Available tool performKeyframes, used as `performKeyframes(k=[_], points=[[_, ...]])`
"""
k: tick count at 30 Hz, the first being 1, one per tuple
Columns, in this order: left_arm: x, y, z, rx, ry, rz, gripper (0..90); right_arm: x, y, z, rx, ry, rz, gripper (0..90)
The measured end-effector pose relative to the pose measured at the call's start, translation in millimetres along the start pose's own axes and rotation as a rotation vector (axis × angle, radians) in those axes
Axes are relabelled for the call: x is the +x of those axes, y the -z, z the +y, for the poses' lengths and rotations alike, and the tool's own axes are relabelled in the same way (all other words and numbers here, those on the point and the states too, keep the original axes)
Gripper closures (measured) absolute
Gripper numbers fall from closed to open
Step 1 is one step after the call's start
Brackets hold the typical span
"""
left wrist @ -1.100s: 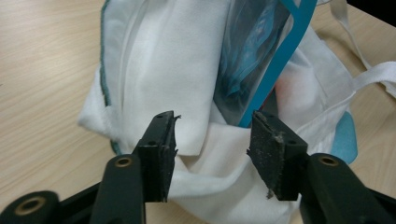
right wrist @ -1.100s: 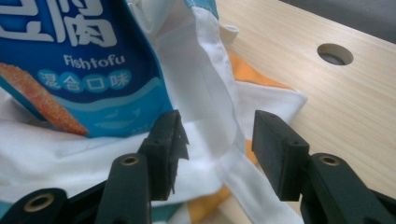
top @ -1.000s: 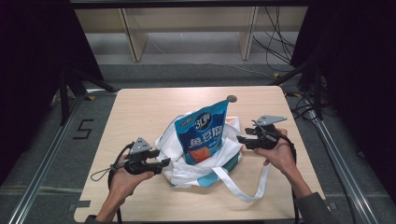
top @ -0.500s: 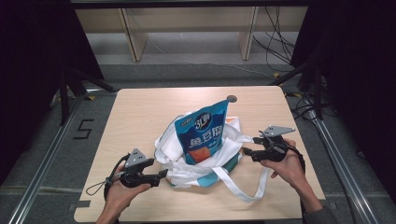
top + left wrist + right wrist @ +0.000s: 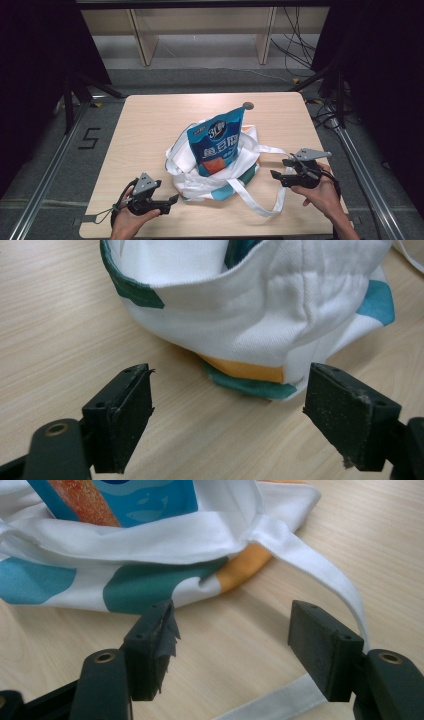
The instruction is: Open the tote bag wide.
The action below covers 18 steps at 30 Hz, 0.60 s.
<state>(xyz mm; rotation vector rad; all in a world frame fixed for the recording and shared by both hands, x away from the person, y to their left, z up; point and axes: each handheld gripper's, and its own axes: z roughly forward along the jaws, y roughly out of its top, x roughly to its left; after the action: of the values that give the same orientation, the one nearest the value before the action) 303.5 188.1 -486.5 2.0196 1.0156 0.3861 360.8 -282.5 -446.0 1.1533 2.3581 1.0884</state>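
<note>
A blue snack pouch (image 5: 218,142) stands nearly upright in a white tote bag (image 5: 200,172) with teal and orange patches at the middle of my wooden counter (image 5: 150,120), its long axis vertical and its top leaning slightly toward the far right. My left tongs (image 5: 172,200) sit just near-left of the bag, jaws wide and empty. My right tongs (image 5: 280,169) sit to the bag's right, jaws wide and empty, beside its white strap (image 5: 320,575).

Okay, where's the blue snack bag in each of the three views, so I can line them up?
High view: the blue snack bag stands upright in the white tote bag, mid-table.
Left gripper view: I can't make it out; the tote's cloth wall is what shows.
Right gripper view: its lower edge sits at top left.
Shared landmark: the tote's orange patch.
</note>
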Motion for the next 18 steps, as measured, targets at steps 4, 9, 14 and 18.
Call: performKeyframes(k=[4, 9, 14, 18], points=[[0.0, -0.1, -5.7, -0.002, 0.008, 0.003, 15.5, 1.3, 1.2, -6.4, -0.019, -0.01, 0.029, 33.3], [-3.2, -1.9, -12.9, -0.039, 0.055, 0.011, 15.4, 8.8, 4.1, -15.2, -0.009, -0.035, 0.008, 30.9], [-4.2, -0.7, -15.7, -0.01, 0.018, -0.007, 15.4, 15.4, 7.7, -26.1, -0.013, 0.006, -0.001, 29.3], [-10.3, -2.9, -17.7, -0.033, 0.045, -0.018, 15.4, 18.5, 9.3, -36.0, 0.012, -0.016, -0.009, 28.6]])
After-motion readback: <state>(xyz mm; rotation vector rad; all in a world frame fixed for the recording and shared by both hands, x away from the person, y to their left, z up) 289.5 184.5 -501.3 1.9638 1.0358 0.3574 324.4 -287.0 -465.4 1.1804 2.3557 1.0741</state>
